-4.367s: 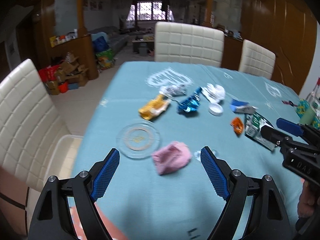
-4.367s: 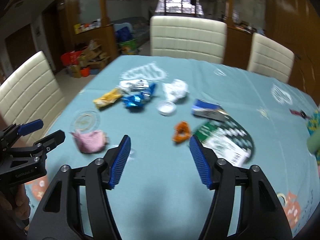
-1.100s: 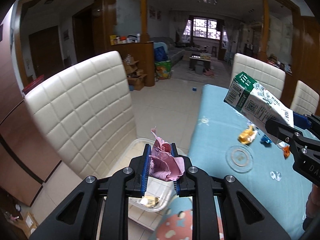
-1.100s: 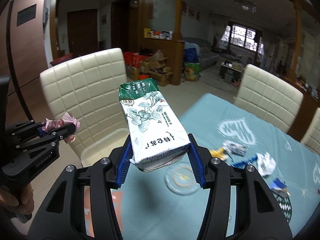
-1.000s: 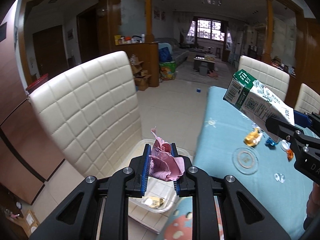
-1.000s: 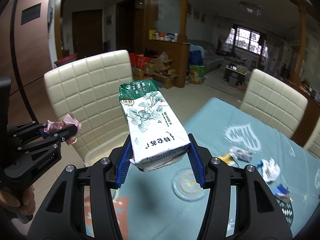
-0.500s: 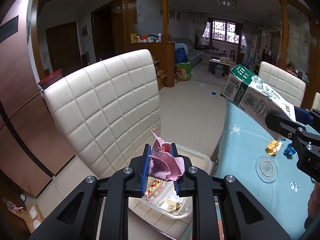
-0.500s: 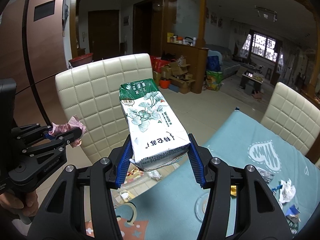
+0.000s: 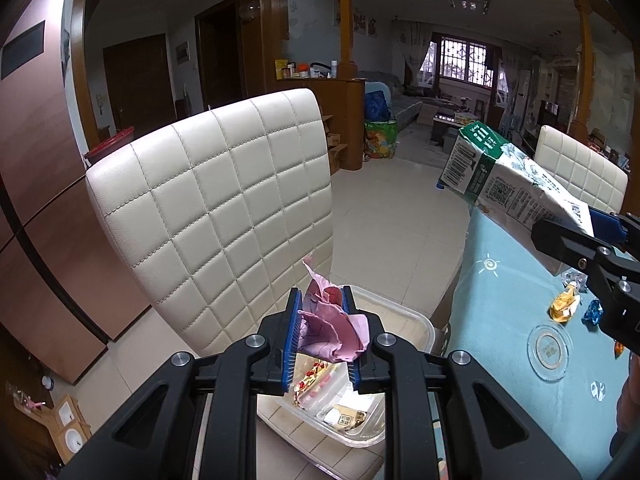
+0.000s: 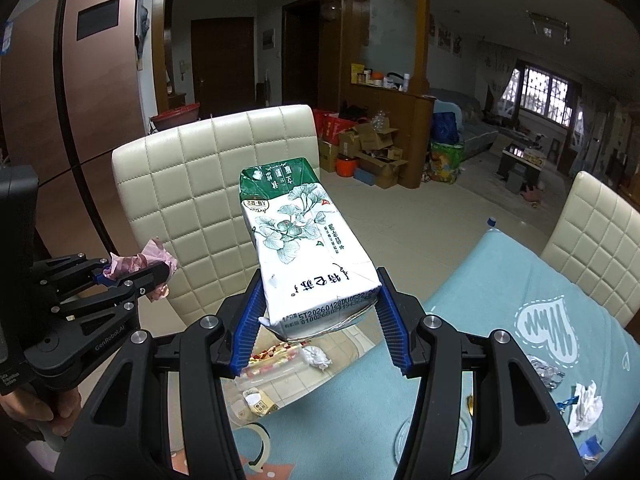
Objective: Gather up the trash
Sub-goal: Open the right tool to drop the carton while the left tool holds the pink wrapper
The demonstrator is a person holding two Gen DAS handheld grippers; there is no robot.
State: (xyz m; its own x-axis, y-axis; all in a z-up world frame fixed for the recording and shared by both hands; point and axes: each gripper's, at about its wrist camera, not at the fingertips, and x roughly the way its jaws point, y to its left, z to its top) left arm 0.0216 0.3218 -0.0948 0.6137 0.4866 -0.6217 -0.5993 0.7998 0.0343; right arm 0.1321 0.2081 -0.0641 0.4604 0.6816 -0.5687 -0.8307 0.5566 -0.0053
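Note:
My left gripper (image 9: 322,304) is shut on a crumpled pink paper wad (image 9: 334,330) and hangs over a clear plastic bin (image 9: 400,314) that stands on the seat of a cream chair. Wrappers lie in the bin. My right gripper (image 10: 320,300) is shut on a green and white tissue pack (image 10: 308,252), held in the air over the table's left edge beside the bin (image 10: 272,364). The left wrist view shows that pack (image 9: 516,188) at the right. In the right wrist view the left gripper (image 10: 132,272) with the pink wad (image 10: 138,262) shows at the left.
The cream quilted chair back (image 9: 224,204) rises just behind the bin. The blue tablecloth (image 9: 504,320) carries a glass coaster (image 9: 550,346), a yellow wrapper (image 9: 564,306), a blue wrapper (image 9: 592,312) and white crumpled paper (image 10: 586,408). A second cream chair (image 10: 600,240) stands at the table's far side.
Both grippers have swung left from the table toward the chair, each keeping its load. The bin has come closer under the left gripper, and the table has slid to the right.

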